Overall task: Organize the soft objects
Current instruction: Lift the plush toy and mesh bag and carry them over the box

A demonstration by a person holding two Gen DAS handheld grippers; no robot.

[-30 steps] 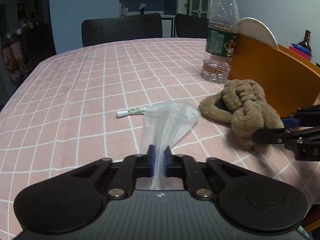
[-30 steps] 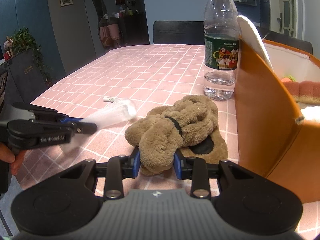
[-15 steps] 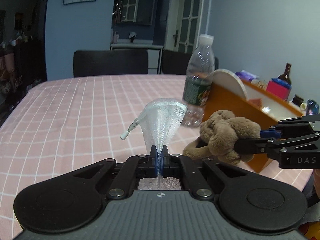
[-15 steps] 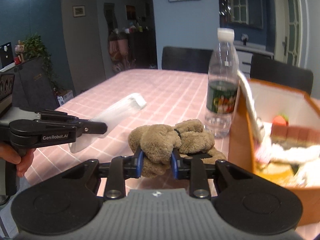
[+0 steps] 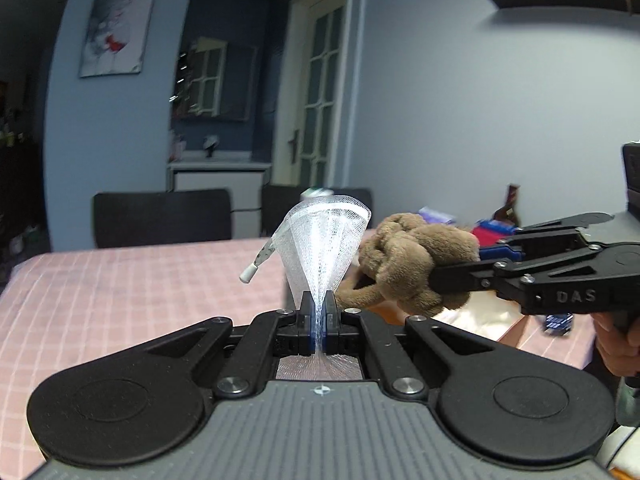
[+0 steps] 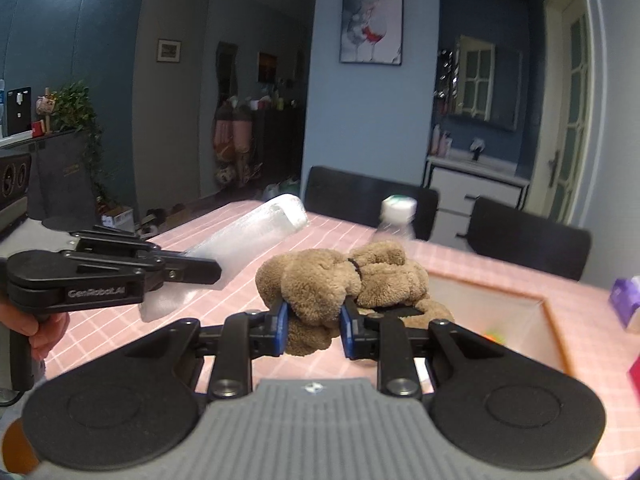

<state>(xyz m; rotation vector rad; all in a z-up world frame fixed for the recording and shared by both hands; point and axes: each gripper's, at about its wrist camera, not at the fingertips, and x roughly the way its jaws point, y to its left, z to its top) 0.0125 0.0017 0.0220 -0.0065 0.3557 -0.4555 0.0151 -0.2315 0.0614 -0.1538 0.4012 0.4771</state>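
Both grippers were up in the air over the pink checked tabletop (image 5: 120, 288), each carrying something soft.

The left gripper (image 5: 319, 316) had its fingers pressed all but together on the narrow end of a white mesh net (image 5: 326, 240). The net fanned out upward from the pinch into a wide round mouth, and a short white handle (image 5: 256, 264) stuck out from its left side. From the right wrist view the same gripper (image 6: 216, 272) came in from the left, a hand (image 6: 40, 328) wrapped around its grip, with the net (image 6: 248, 240) stretching up and away from its tips, clear of the tabletop.

The right gripper (image 6: 313, 326) had been squeezing tighter in that last moment, and its blue-padded fingers (image 6: 280, 322) were clamped on a lobe of a brown plush toy (image 6: 320, 284). The plush bulged above the pads, the rest of its knotted body lying just beyond them. In the left wrist view the toy (image 5: 412, 260) hung just beside the net, on its right, gripped by the right gripper (image 5: 448, 276).

Below and beyond the plush sat an orange-rimmed box (image 6: 552, 320) with a pale inside. A clear water bottle (image 6: 396, 220) with a white cap stood behind the toy. Dark chairs (image 6: 360, 196) lined the far edge of the tabletop.
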